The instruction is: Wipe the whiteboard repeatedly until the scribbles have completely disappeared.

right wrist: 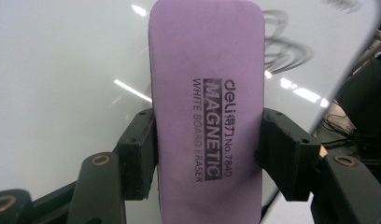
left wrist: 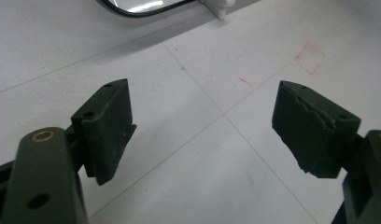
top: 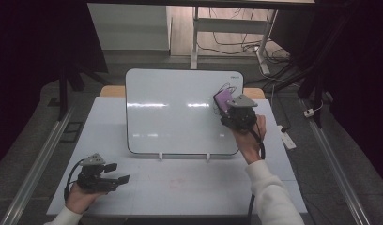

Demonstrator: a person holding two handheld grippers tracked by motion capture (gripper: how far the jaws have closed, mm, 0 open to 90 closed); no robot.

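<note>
A whiteboard (top: 180, 110) stands tilted on two small feet at the middle of the table. Black scribbles (top: 228, 88) mark its upper right part, seen also as loops (right wrist: 284, 44) in the right gripper view. My right gripper (top: 225, 105) is shut on a purple magnetic whiteboard eraser (right wrist: 207, 112), which rests against the board just below the scribbles (top: 222, 99). Both black pads (right wrist: 139, 154) press on the eraser's long sides. My left gripper (top: 115, 172) hovers low over the table's front left, open, with nothing between its pads (left wrist: 109, 126).
The white table (top: 189, 183) has faint red marks (left wrist: 310, 58) on its surface ahead of the left gripper. A desk frame and loose cables (top: 236, 42) lie on the floor behind the table. Metal rails (top: 37, 164) run along both sides.
</note>
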